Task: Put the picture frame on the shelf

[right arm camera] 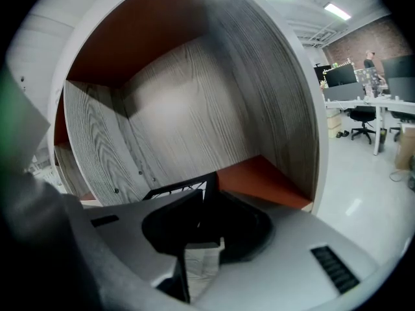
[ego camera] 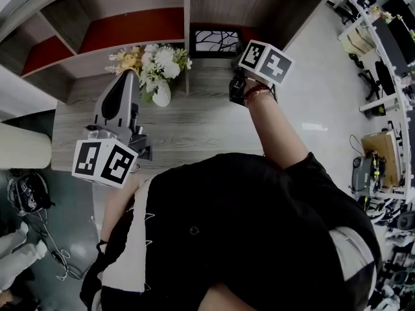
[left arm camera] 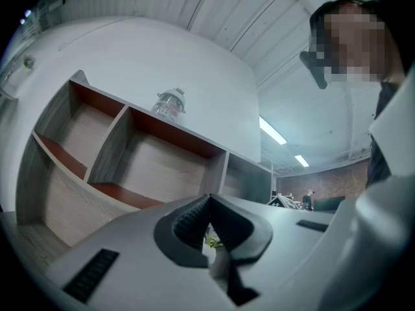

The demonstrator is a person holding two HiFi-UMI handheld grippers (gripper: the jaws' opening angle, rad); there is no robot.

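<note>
The black picture frame [ego camera: 217,42], with a branch pattern on white, stands upright in the shelf [ego camera: 133,30] compartment just right of the middle divider. My right gripper [ego camera: 235,70] reaches in from the front and is shut on the frame's near edge. In the right gripper view the frame [right arm camera: 178,188] sits between the jaws over the red compartment floor [right arm camera: 262,177]. My left gripper [ego camera: 128,74] hovers over the wooden top near the flowers, shut, with nothing in it; in its own view the left gripper [left arm camera: 209,203] points up at the shelf [left arm camera: 130,167].
A white vase of flowers [ego camera: 159,67] stands on the wooden top [ego camera: 194,122] just left of the divider. A glass jar [left arm camera: 170,103] sits on top of the shelf. Office desks and chairs [ego camera: 382,57] stand to the right.
</note>
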